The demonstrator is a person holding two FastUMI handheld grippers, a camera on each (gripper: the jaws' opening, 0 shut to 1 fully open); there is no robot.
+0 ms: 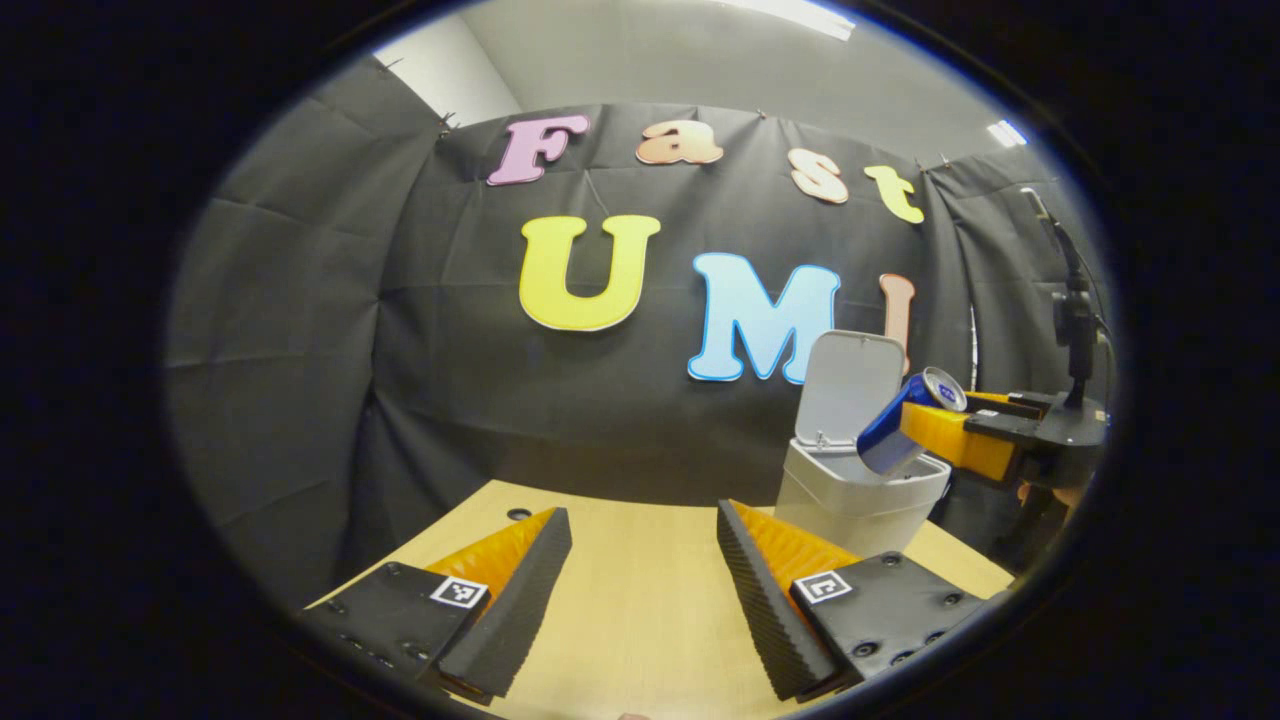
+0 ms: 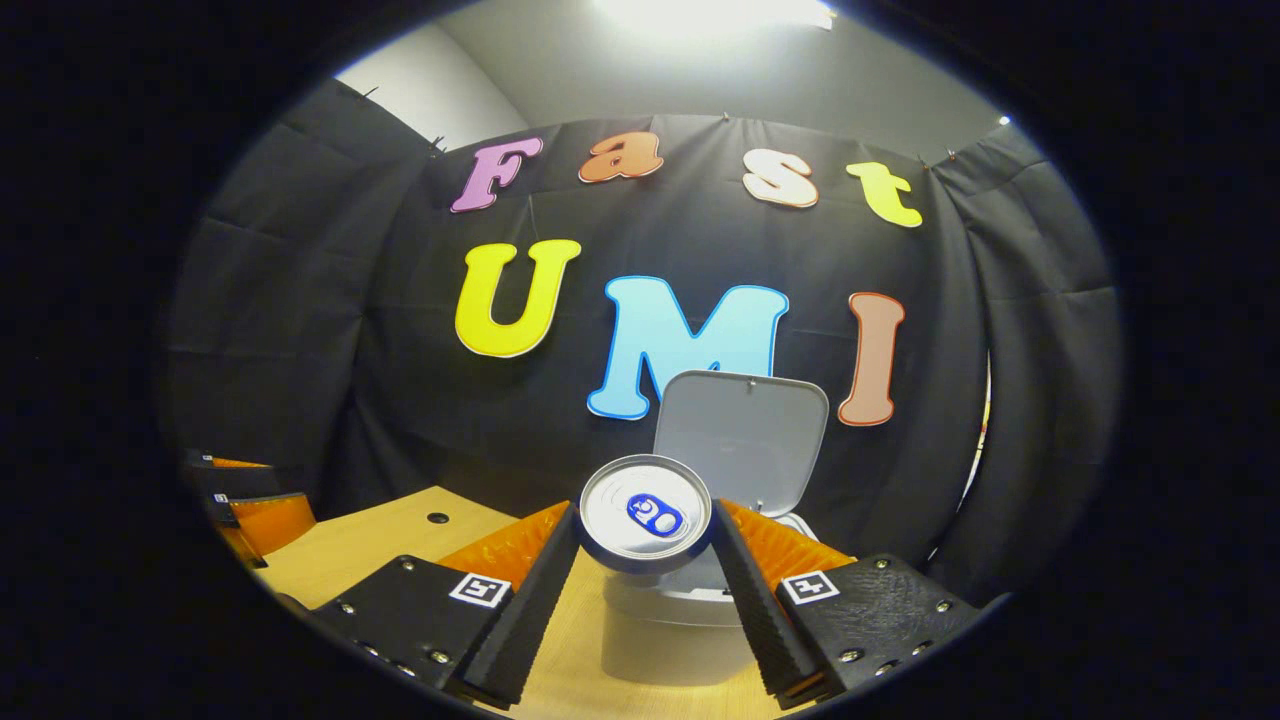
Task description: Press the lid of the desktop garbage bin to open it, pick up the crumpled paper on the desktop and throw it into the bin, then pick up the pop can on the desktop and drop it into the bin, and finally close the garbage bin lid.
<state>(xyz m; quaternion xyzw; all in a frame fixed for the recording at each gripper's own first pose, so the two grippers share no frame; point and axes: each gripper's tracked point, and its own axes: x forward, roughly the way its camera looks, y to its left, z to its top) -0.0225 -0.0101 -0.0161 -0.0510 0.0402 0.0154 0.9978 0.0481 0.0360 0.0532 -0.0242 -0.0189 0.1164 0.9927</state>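
In the right gripper view my right gripper (image 2: 645,535) is shut on a pop can (image 2: 645,512), whose silver top with a blue tab faces the camera. Behind and below the can stands the grey garbage bin (image 2: 665,625) with its lid (image 2: 742,435) raised. In the left gripper view the blue pop can (image 1: 905,420) hangs tilted over the bin's (image 1: 850,495) open mouth, held by the right gripper (image 1: 930,430), with the lid (image 1: 850,385) upright behind. My left gripper (image 1: 645,560) stands open over the wooden table (image 1: 640,620), left of the bin, with nothing between its fingers.
The table has a small dark hole (image 1: 518,513) near its back edge. A dark stand (image 1: 1075,320) rises at the right behind the right gripper. Black cloth walls close the booth behind and on both sides. The left gripper (image 2: 250,515) shows at the left in the right gripper view.
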